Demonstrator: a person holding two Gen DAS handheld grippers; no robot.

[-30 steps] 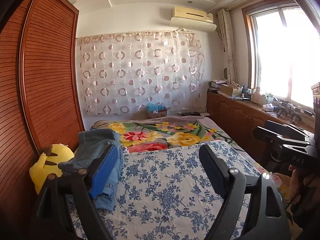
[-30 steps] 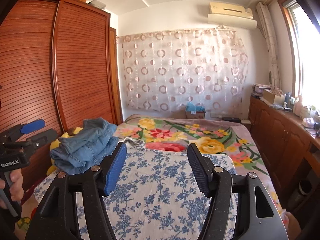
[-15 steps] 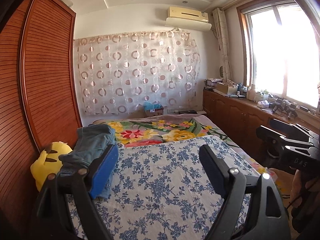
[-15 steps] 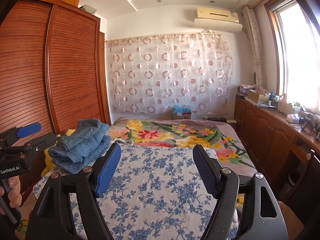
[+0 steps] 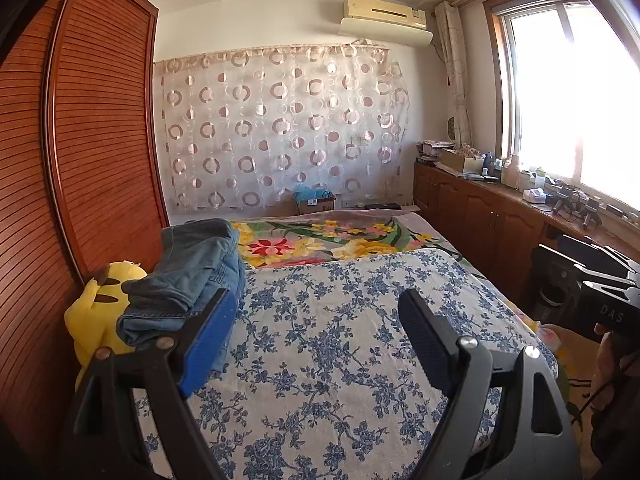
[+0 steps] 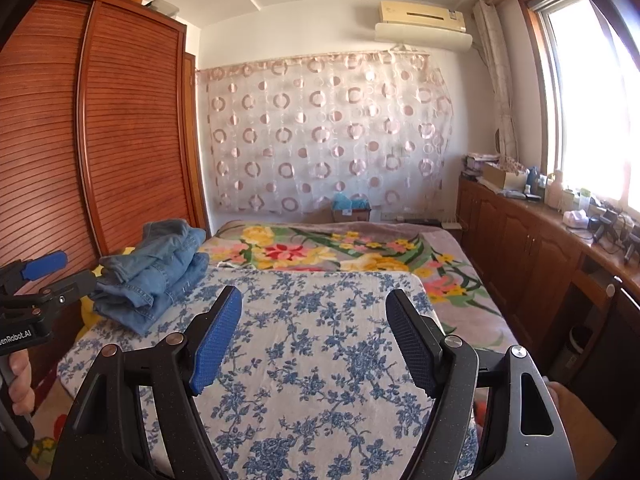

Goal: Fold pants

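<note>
Bed (image 6: 320, 360) under a blue-flowered sheet (image 5: 340, 340). Jeans (image 6: 156, 272), bunched, lie at its left edge beside the wardrobe (image 6: 120, 120). Left gripper (image 5: 316, 320) and right gripper (image 6: 314, 320) hang above the sheet, jaws apart, the right's having just been opening, nothing between them.

R tongs (image 6: 314, 336) wide, empty; jeans (image 6: 154, 274) far-left.

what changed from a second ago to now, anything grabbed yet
Nothing grabbed. The right gripper has just been opening its jaws wider, with nothing between them. Both views have shifted a little over the bed. The left gripper stays open and empty, and the jeans pile lies untouched on the floral sheet.
</note>
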